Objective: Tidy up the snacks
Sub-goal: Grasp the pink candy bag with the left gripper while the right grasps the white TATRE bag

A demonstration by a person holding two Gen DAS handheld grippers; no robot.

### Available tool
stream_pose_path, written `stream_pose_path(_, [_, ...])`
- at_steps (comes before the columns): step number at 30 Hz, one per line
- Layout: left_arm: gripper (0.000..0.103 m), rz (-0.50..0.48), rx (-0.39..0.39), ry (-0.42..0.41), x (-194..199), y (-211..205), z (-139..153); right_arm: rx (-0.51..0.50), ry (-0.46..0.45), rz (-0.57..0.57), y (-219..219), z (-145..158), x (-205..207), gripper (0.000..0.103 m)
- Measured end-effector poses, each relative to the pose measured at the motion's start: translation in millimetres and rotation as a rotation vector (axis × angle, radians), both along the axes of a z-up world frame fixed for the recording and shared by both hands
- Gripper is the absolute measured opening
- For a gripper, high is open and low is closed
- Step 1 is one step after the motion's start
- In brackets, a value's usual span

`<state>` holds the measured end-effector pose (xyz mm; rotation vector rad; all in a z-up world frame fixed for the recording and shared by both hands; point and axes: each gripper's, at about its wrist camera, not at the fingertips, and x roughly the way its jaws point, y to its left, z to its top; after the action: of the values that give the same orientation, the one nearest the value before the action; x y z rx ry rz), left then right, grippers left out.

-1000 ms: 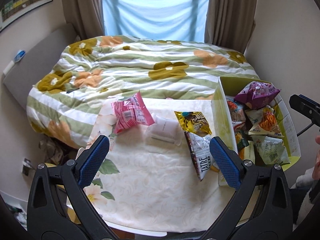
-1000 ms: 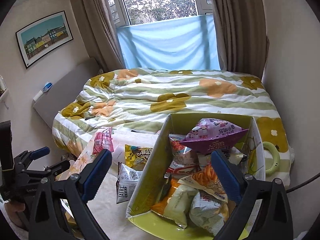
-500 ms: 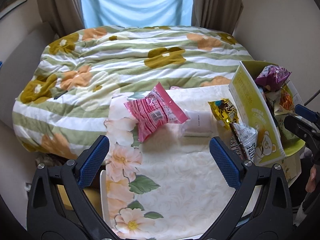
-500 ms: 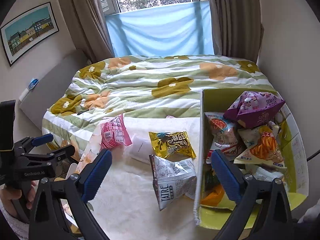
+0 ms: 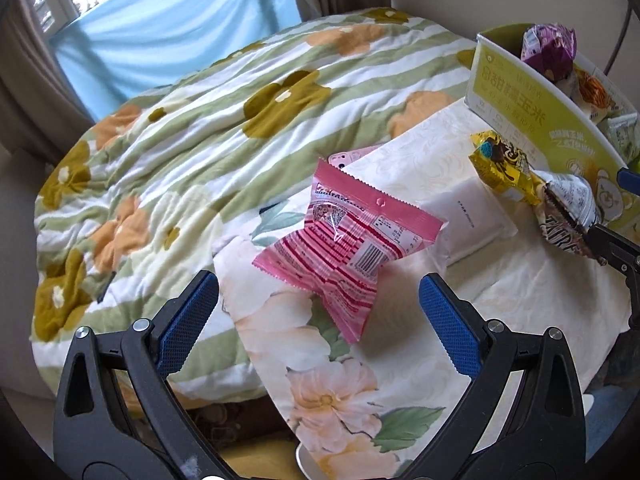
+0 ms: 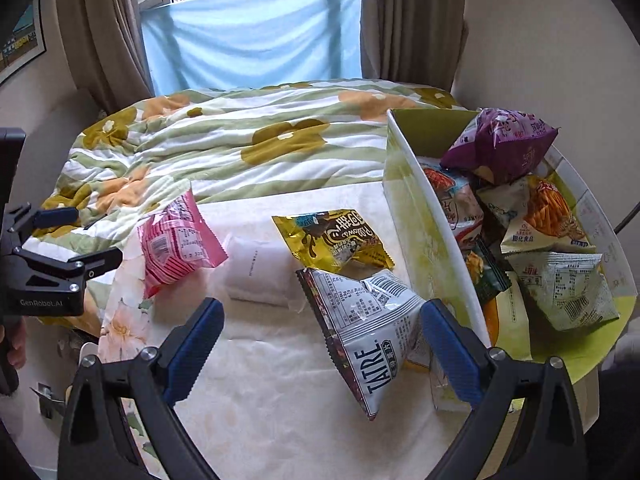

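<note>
My left gripper [image 5: 318, 312] gapes wide at the pink packet [image 5: 348, 240]; right gripper [image 6: 322, 338] wide around the silver bag [image 6: 368, 328].

Bare cloth [image 6: 280, 380] before the packets; box wall [image 6: 432, 240] hard right, perhaps touching TATRE bag [image 6: 372, 332].

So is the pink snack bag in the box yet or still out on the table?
Out. The pink snack bag lies on the floral tablecloth, apart from the yellow-green box, just ahead of the open left tool.

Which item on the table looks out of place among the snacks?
The plain white packet, lying between the pink snack bag and the gold snack bag, bears almost no printing; it resembles a tissue pack, not a snack.
</note>
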<state>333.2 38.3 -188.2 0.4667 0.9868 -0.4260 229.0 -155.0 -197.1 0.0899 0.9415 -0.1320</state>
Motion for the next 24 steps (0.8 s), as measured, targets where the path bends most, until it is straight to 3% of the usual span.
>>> stream_pose_path(5, [0.100, -0.105, 0.043, 0.021, 24, -17, -29, -0.119, 0.029, -0.035, 8, -28, 8, 0.097])
stream_pose_path(7, [0.100, -0.138, 0.057, 0.032, 29, -22, -39, -0.163, 0.045, -0.039, 11, -38, 10, 0.089])
stream_pose_path(15, [0.100, -0.197, 0.084, 0.073, 39, -36, -68, -0.290, 0.068, -0.092, 7, -61, 19, 0.086])
stream_pose_path(18, [0.093, -0.199, 0.092, 0.080, 42, -38, -74, -0.342, 0.070, -0.094, 11, -66, 22, 0.086])
stream_pose_path(20, [0.079, -0.195, 0.098, 0.080, 43, -39, -76, -0.370, 0.070, -0.107, 12, -69, 25, 0.082])
stream_pose_path(24, [0.076, -0.183, 0.071, 0.094, 45, -36, -74, -0.428, 0.072, -0.121, 13, -72, 29, 0.072])
